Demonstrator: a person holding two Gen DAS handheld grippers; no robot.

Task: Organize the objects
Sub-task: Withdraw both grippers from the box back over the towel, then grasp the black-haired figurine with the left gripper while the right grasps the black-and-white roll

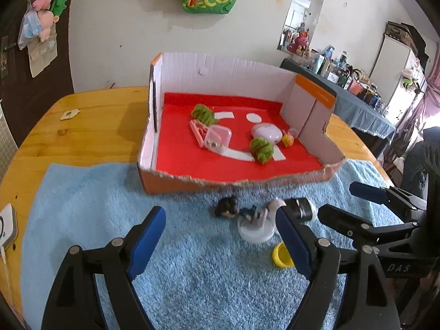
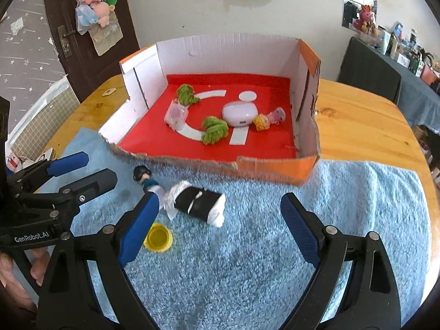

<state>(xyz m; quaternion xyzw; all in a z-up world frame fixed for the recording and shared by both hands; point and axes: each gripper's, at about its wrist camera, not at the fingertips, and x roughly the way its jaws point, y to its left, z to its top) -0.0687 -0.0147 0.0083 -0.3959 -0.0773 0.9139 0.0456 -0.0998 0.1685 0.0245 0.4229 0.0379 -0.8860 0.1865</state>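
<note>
A dark-haired figurine (image 1: pixel 233 211) on a round white base lies on the blue towel (image 1: pixel 110 206), just ahead of my left gripper (image 1: pixel 220 233). That gripper is open and its pads touch nothing. A black roll wrapped in white (image 2: pixel 200 203) lies on the towel just ahead of my right gripper (image 2: pixel 220 220), which is also open and empty. The figurine (image 2: pixel 145 178) and a yellow cap (image 2: pixel 159 238) lie by that gripper's left finger. The yellow cap (image 1: pixel 282 255) is partly hidden behind my left gripper's right finger. Each gripper shows in the other's view: right gripper (image 1: pixel 337 198), left gripper (image 2: pixel 100 166).
A cut-down cardboard box (image 1: pixel 233 183) with a red floor stands beyond the towel. It holds two green yarn bundles (image 2: pixel 214 130), a white pod (image 2: pixel 239 114), a pink clear case (image 2: pixel 176 114) and small toys (image 2: pixel 261 122). The wooden table (image 1: pixel 82 126) surrounds it. A hand (image 2: pixel 16 275) holds the left gripper.
</note>
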